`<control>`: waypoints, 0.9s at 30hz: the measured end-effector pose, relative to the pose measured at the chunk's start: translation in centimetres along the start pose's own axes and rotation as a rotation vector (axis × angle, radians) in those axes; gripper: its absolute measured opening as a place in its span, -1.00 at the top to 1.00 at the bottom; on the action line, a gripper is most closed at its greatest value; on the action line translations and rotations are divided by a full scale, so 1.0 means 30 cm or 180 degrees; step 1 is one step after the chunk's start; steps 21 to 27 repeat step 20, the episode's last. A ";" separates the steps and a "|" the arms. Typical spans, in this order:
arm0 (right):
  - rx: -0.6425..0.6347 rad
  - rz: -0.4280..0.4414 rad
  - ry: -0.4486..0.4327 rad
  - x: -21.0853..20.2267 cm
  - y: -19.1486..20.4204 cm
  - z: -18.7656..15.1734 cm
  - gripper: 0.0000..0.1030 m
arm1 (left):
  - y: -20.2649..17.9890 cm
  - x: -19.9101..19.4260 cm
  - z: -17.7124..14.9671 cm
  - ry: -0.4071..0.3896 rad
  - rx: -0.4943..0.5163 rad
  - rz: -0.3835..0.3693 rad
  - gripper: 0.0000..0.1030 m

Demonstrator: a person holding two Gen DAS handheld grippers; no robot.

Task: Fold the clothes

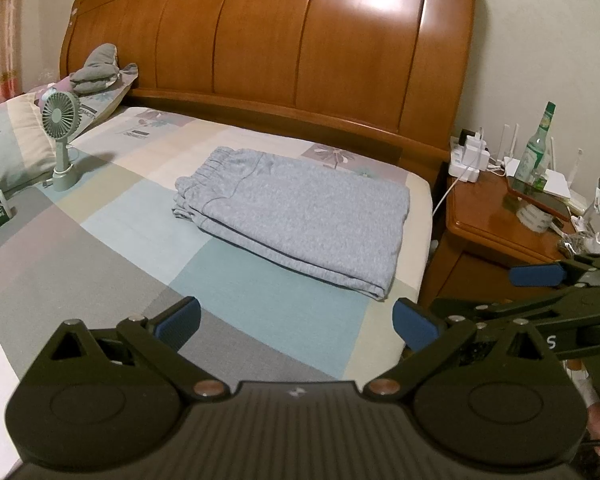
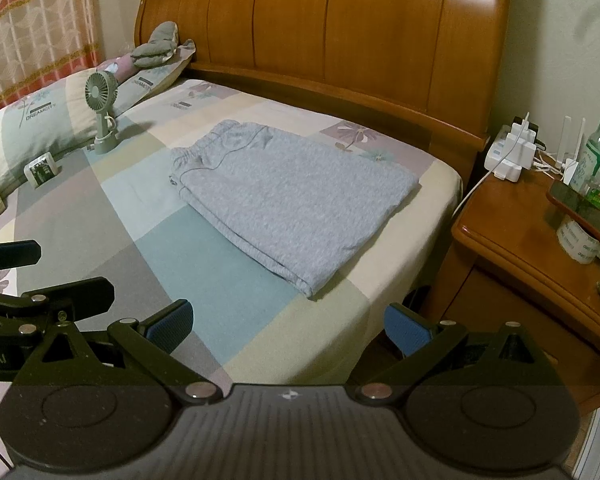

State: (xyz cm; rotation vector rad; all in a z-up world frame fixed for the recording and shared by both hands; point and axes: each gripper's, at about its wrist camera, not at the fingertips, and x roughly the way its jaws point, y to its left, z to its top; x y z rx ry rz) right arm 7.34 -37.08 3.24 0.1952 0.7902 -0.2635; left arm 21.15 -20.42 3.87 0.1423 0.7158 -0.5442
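Though both tools hang back from the bed, the grey sweatpants (image 1: 296, 216) already lie folded into a thick rectangle straight ahead of them, well beyond the fingertips and touched by neither. The left gripper (image 1: 296, 324) has its blue-padded jaws spread wide with nothing between them, and the right gripper (image 2: 286, 326) is just as wide and just as empty. To my eye the fold is done or nearly so; what is left is either one more fold in half or a retreat.

If another fold is wanted, the next move calls for both tools to reach forward and down to the near edge of the pants, pinch through all the layers at the two near corners, and carry them toward the elastic waistband (image 2: 208, 142) at the far left of the bundle.

The cloth looks like soft heathered fleece, matte and plump, with rounded folded edges and a gathered, puckered waist; several layers stack at the near corner, so a shallow pinch would likely catch only the top one. Under it the bedsheet (image 1: 260, 308) is smooth cotton in pale colour blocks, and it could get nipped along with the pants. Behind stands a glossy wooden headboard (image 1: 300, 48), and off to the far left a small green fan (image 2: 102, 110) stands upright on the sheet.
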 end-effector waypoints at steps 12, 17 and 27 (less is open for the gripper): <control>0.0006 0.0004 0.0011 0.001 -0.003 -0.002 -1.00 | -0.004 0.002 0.000 0.0010 0.0000 -0.0002 -0.98; 0.0007 0.0009 0.0018 0.003 -0.004 0.000 -1.00 | -0.006 -0.001 0.000 0.0011 0.0001 0.0002 -0.98; 0.0011 0.0007 0.0017 0.001 -0.003 -0.003 -1.00 | -0.007 -0.002 -0.002 0.0010 -0.0001 0.0006 -0.98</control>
